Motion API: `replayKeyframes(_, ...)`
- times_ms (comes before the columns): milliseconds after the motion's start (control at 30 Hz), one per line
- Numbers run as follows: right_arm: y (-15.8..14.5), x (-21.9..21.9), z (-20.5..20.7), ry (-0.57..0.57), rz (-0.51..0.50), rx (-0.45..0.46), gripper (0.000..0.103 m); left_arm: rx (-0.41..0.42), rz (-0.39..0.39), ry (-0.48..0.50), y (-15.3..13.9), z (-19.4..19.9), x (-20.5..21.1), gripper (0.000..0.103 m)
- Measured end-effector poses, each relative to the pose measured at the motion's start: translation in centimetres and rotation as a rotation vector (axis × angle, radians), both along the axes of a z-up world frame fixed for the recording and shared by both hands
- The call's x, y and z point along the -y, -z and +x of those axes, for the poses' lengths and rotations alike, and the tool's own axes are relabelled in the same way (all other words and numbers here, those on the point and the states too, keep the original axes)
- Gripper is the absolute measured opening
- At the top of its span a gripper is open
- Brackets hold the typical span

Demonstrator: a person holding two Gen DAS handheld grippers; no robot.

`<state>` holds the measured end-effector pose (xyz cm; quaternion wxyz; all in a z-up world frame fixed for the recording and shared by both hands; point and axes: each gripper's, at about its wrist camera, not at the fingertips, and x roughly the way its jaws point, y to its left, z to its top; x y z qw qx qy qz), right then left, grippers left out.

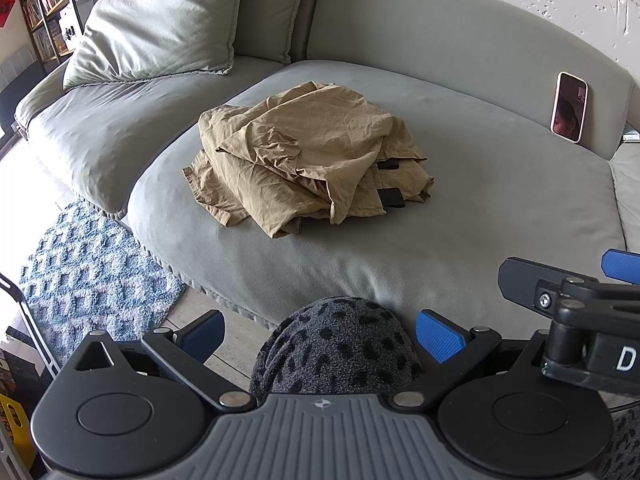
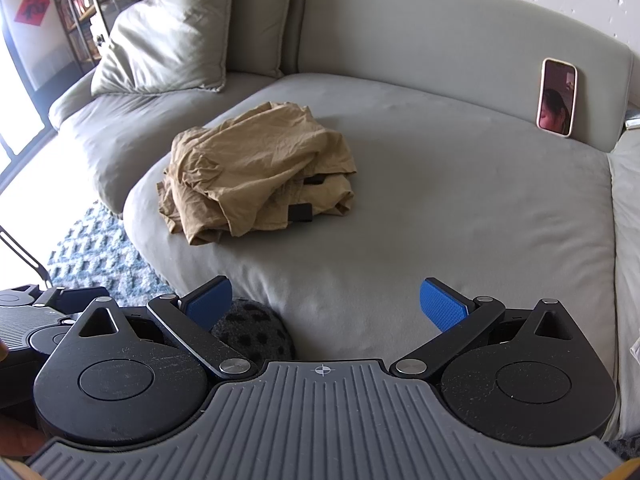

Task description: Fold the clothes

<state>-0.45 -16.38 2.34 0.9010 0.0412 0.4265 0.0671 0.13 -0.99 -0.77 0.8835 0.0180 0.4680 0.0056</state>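
- The rug lies on the floor at the far left, beside the sofa's edge.
- The left claw hovers low at the front edge of the sofa seat, its blue pads spread wide with nothing between them; it points across the seat toward the clothes.
- A knee in spotted grey fabric sits right under the left claw's gap.
- The tan garment lies crumpled in a heap on the left-middle of the seat, well apart from both claws, black tabs showing at its right edge.
- The right claw is held just beside the left one, level, also spread wide and empty.
- A phone leans upright against the backrest at the far right.
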Motion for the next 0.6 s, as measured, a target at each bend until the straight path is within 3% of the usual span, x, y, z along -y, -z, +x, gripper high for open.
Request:
replayKeyframes(333,0.3,-0.1,0.4,0.002,-0.008,-0.003,0.103,-0.009,-0.004,-0.014,0.4,0.3,-0.5,0.102)
replayKeyframes(600,0.8,-0.5,1.9,0.000,0.017,0.029,0.103,-0.022,0.009,-0.074,2.0,1.1,-3.5,0.101)
